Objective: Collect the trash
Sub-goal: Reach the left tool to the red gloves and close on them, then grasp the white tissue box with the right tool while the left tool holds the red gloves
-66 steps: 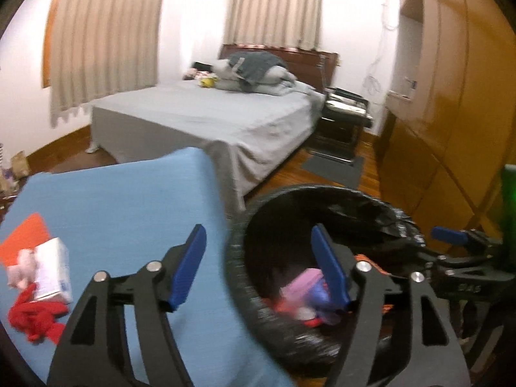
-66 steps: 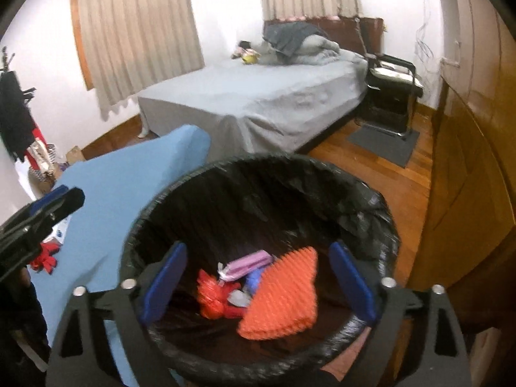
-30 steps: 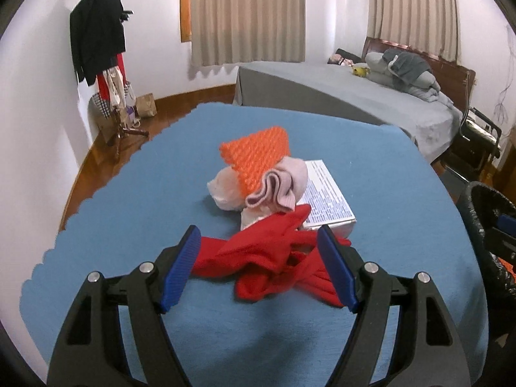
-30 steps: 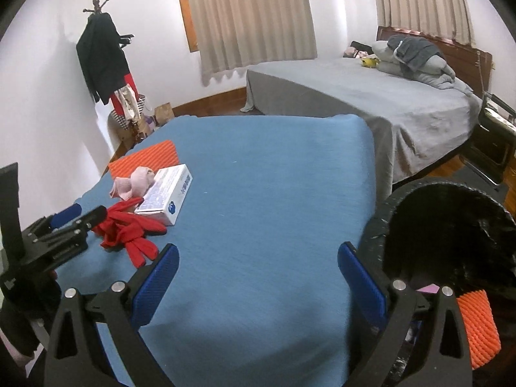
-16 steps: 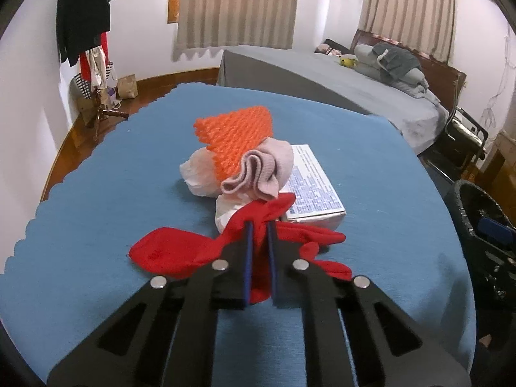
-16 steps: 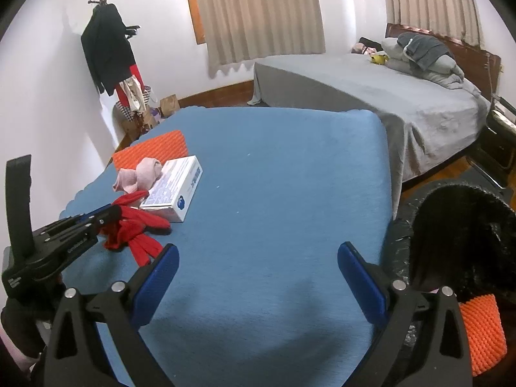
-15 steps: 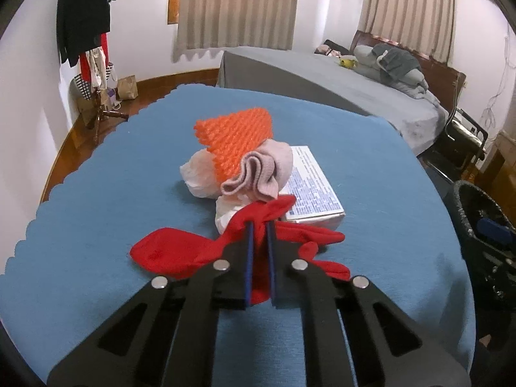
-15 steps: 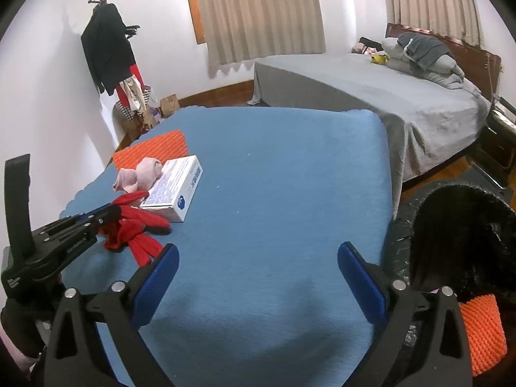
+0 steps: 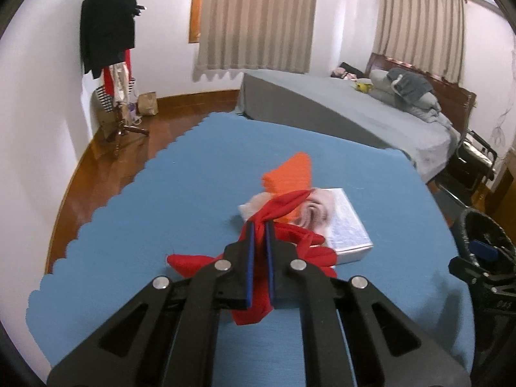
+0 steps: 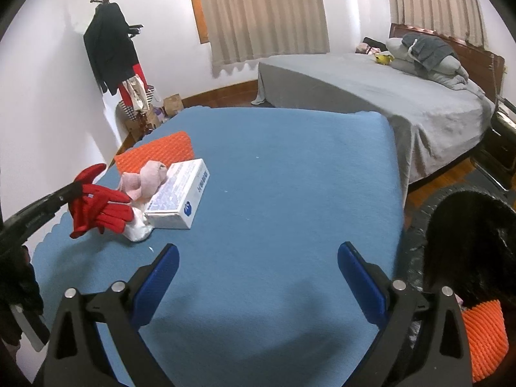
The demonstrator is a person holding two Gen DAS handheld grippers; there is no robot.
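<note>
Blue-clothed table (image 10: 290, 177) bears an orange pad (image 10: 158, 153), white box (image 10: 180, 200), pink cloth (image 10: 146, 177).

Soft red cloth glove (image 9: 290, 203), matt blue felt tablecloth (image 10: 290, 167), glossy printed cardboard box (image 10: 180, 193)

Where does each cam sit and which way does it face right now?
Left wrist: on the left gripper, looking down its shut fingers at the red glove they clamp, table and bed beyond.
Right wrist: on the open right gripper, facing the table; trash bin at right.
Shared: glove, white box, bed.
</note>
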